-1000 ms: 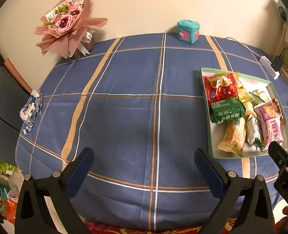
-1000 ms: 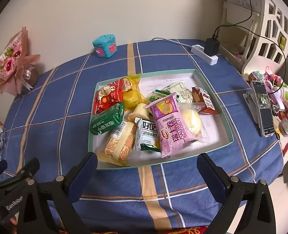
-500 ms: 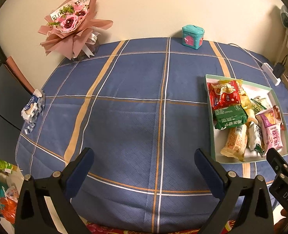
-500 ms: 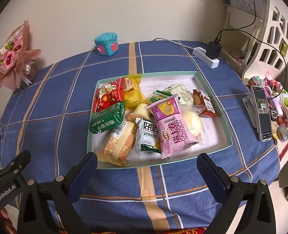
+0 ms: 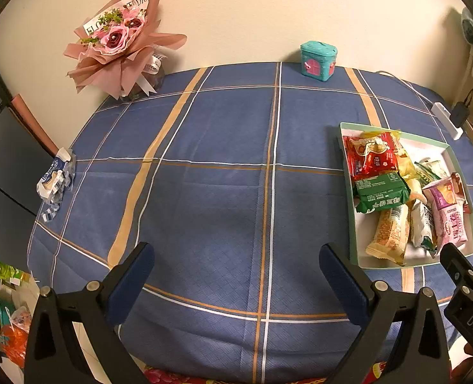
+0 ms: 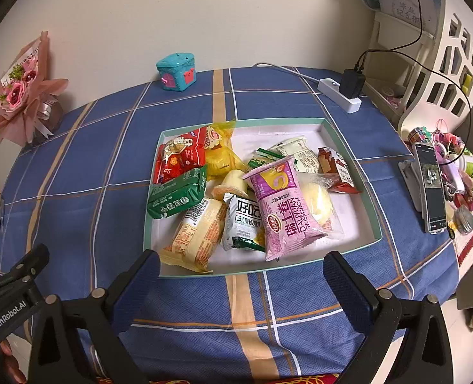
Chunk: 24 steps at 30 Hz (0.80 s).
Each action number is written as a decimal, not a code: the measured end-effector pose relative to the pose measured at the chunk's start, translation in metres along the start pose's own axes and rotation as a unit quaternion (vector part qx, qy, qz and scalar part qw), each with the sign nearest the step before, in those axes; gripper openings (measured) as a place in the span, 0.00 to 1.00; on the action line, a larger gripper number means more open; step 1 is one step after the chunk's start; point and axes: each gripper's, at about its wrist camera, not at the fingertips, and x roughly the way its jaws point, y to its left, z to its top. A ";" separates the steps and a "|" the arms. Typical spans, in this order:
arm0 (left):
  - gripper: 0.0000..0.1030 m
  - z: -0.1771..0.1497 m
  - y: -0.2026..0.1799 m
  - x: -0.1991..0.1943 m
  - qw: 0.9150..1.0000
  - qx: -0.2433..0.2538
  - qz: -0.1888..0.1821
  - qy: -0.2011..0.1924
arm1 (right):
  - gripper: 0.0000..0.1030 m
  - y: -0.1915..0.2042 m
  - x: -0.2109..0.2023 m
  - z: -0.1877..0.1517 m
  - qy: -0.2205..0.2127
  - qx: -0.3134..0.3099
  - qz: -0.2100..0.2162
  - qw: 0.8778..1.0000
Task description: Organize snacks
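Note:
A shallow white tray with a green rim (image 6: 348,144) sits on the blue checked tablecloth and holds several snack packets: a red one (image 6: 178,156), a green one (image 6: 175,196), a yellow one (image 6: 220,156), an orange-printed one (image 6: 198,236) and a pink Swiss roll packet (image 6: 281,208). My right gripper (image 6: 241,284) is open and empty, just in front of the tray's near rim. My left gripper (image 5: 236,275) is open and empty over bare cloth, left of the tray (image 5: 353,240). The red packet (image 5: 372,156) and green packet (image 5: 382,195) also show there.
A pink flower bouquet (image 5: 118,41) and a teal toy box (image 5: 318,60) stand at the table's back edge. A crumpled wrapper (image 5: 55,180) lies at the left edge. A power strip (image 6: 340,97) lies behind the tray and a phone on a stand (image 6: 428,188) to its right.
Both grippers have drawn back and up a little from the table, so the views widen. Both stay open and empty. The snacks have not moved.

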 end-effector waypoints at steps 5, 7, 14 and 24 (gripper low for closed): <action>1.00 0.000 0.000 0.000 1.000 0.001 0.000 -0.001 | 1.00 0.001 0.000 0.000 0.001 0.000 0.000 1.000; 1.00 0.000 0.000 0.000 1.000 0.001 0.000 -0.002 | 1.00 0.001 0.001 0.000 0.001 -0.001 -0.001 1.000; 1.00 0.000 0.000 0.000 1.000 0.000 0.000 -0.001 | 1.00 0.002 0.001 0.000 0.002 -0.002 -0.001 1.000; 1.00 0.001 0.002 0.001 1.000 0.001 0.000 0.000 | 1.00 0.003 0.002 -0.001 0.002 -0.003 0.000 1.000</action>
